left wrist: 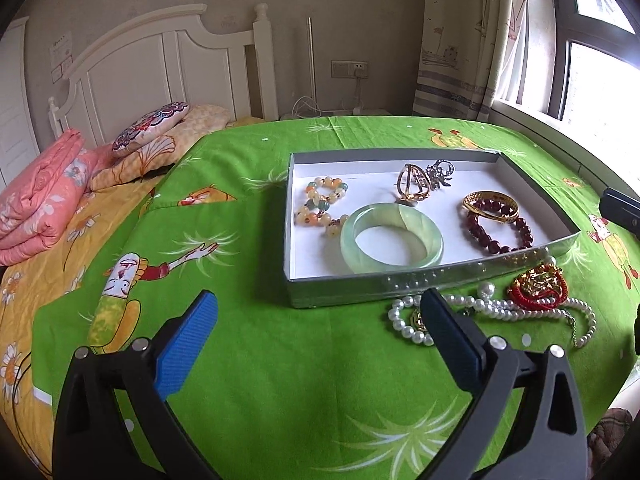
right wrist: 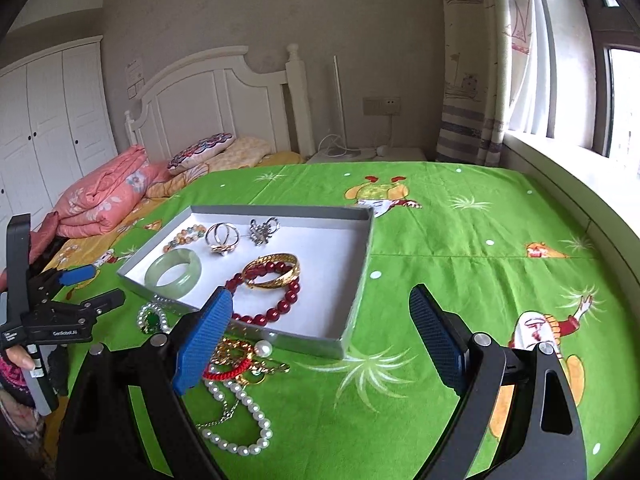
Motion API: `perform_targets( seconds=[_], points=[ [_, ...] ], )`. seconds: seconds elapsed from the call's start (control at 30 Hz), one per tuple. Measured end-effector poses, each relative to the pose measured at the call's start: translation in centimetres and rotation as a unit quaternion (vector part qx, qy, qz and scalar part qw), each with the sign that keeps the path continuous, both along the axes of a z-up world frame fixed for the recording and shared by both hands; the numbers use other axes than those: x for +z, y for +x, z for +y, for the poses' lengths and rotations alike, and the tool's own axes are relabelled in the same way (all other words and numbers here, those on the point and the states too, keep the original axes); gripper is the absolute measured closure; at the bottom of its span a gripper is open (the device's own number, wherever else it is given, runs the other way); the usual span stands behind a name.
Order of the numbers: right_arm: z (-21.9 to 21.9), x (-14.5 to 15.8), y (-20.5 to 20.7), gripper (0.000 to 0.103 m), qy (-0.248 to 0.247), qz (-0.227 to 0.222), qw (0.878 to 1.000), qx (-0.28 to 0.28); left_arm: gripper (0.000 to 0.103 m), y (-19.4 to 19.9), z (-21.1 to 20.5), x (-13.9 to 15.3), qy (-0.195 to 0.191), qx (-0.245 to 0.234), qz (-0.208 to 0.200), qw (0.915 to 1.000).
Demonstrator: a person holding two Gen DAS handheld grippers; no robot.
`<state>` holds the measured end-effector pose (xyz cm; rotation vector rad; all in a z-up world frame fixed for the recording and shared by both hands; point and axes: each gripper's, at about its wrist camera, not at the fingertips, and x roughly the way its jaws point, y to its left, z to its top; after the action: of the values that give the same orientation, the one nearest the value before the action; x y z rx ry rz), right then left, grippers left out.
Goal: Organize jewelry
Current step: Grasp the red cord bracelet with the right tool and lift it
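Observation:
A shallow grey box (left wrist: 436,278) (right wrist: 352,308) with a white floor sits on the green bedsheet. In it lie a jade bangle (left wrist: 391,237) (right wrist: 173,273), a pastel bead bracelet (left wrist: 320,204), a gold ring ornament (left wrist: 413,184), a silver brooch (left wrist: 440,170), and a gold bangle (left wrist: 490,205) (right wrist: 272,270) resting on a dark red bead bracelet (left wrist: 500,232) (right wrist: 276,304). Outside the box's near side lie a pearl necklace (left wrist: 500,308) (right wrist: 244,412) and a red-and-gold piece (left wrist: 538,286) (right wrist: 232,364). My left gripper (left wrist: 320,308) (right wrist: 92,284) is open and empty, in front of the box. My right gripper (right wrist: 320,308) is open and empty, above the box's near corner.
The sheet covers a bed with a folded pink quilt (left wrist: 40,200) (right wrist: 104,196) and pillows (left wrist: 152,128) at the far left, beside a white headboard (left wrist: 160,64). A window ledge (right wrist: 560,168) runs along the right.

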<state>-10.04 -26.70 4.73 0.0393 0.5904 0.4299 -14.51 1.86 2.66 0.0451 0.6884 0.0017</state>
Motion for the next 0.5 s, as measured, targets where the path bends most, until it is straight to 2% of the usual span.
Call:
perform_targets(
  seconds=[0.1,0.23,0.4,0.5],
  points=[
    [1.3,-1.1,-1.0,0.016,-0.010,0.017,0.999,0.033,0.003,0.4,-0.1,-0.4,0.000,-0.002,0.013,0.9999],
    [4.3,-1.5,-2.9,0.016,-0.086,-0.010,0.994,0.069,0.003,0.8,0.4,-0.7,-0.019,-0.004,0.029,0.9994],
    [7.2,-2.9,-3.6,0.016,-0.159,-0.005,0.981,0.114,0.003,1.2,1.5,-1.0,-0.053,0.001,0.040,0.9978],
    [8.2,-3.3,-3.5,0.016,-0.182,-0.002,0.975,0.130,0.003,1.2,1.8,-0.9,-0.062,0.001,0.036,0.9974]
  ],
)
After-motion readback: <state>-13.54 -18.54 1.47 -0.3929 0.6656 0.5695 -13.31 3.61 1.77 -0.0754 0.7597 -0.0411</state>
